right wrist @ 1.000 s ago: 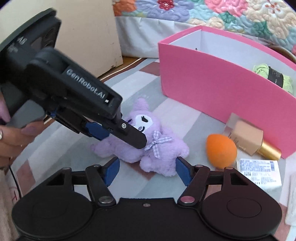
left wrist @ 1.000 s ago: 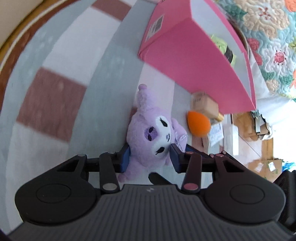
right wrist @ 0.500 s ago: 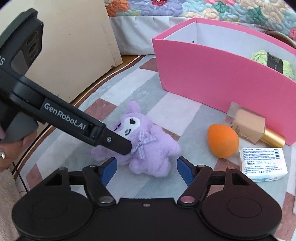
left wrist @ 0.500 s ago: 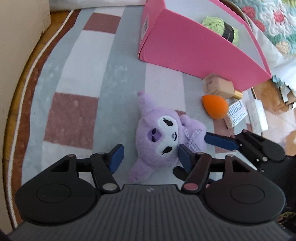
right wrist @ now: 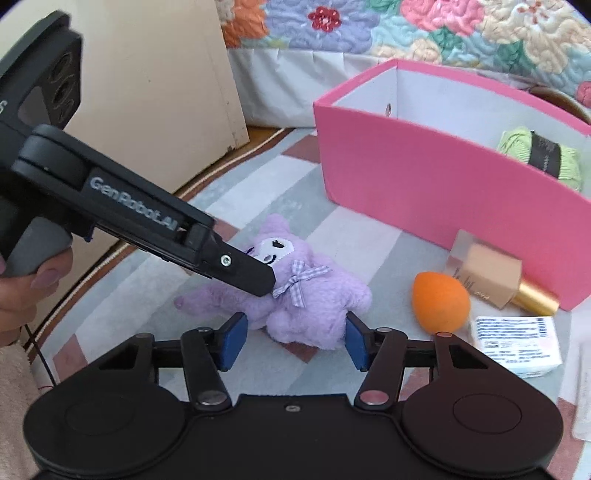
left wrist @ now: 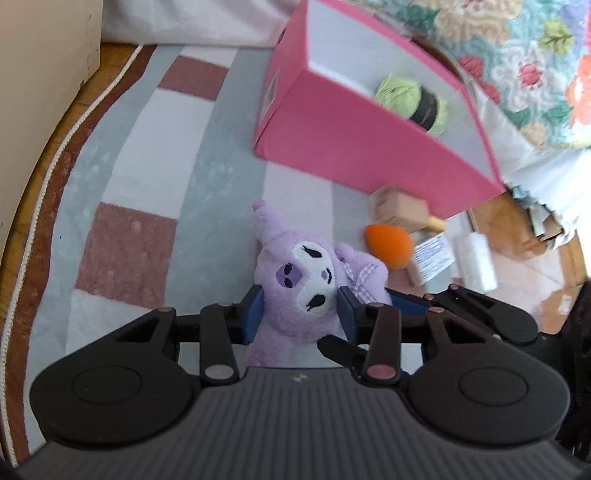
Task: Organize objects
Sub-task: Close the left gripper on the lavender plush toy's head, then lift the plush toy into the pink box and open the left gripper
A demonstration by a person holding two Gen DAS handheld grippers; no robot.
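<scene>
A purple plush toy (left wrist: 299,280) lies on the striped rug, also in the right wrist view (right wrist: 306,295). My left gripper (left wrist: 300,314) has its blue pads on both sides of the plush's head, pressing on it; it also shows in the right wrist view (right wrist: 255,277). My right gripper (right wrist: 291,343) is open, its pads just short of the plush's lower body. A pink box (left wrist: 369,147) stands beyond, with a green yarn ball (left wrist: 410,99) inside.
An orange sponge egg (right wrist: 439,302), a beige bottle with gold cap (right wrist: 491,277) and a small white labelled pack (right wrist: 517,339) lie by the box's front wall. A beige cabinet (right wrist: 147,92) stands left. A quilted bed edge (right wrist: 406,33) runs behind.
My left gripper has come down and closed from open onto the plush's head. My right gripper has moved closer to the plush's body and stays open.
</scene>
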